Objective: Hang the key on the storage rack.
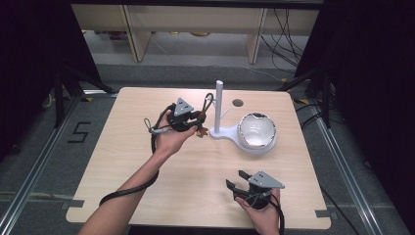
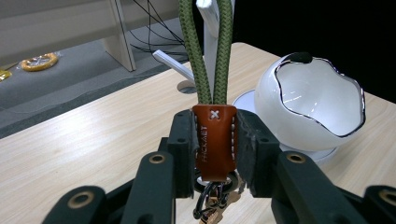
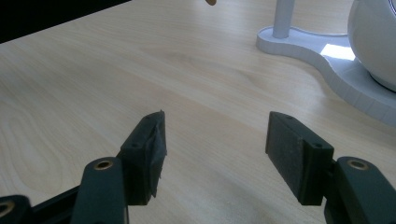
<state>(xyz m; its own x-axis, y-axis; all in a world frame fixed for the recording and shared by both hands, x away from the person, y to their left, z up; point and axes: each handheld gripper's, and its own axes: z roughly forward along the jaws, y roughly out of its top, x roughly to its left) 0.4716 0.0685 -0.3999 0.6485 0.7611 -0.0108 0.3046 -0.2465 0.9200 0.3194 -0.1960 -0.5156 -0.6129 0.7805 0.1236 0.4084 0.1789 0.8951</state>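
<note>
Lighting is pretty even from overhead. The surface [image 1: 147, 161] is bright and washed pale, and everything either side of it drops into near black. The white bowl [image 1: 256, 130] throws a glare along its rim, and there's a bright patch on its base just beside it. Shadows are soft. Up close, the jaws near the lens go soft-focus, and the high view is grainy.

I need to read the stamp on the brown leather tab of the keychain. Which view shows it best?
The left gripper view: the leather tab sits close up, clamped between the jaws. The high view shows it as a small brown speck.
</note>
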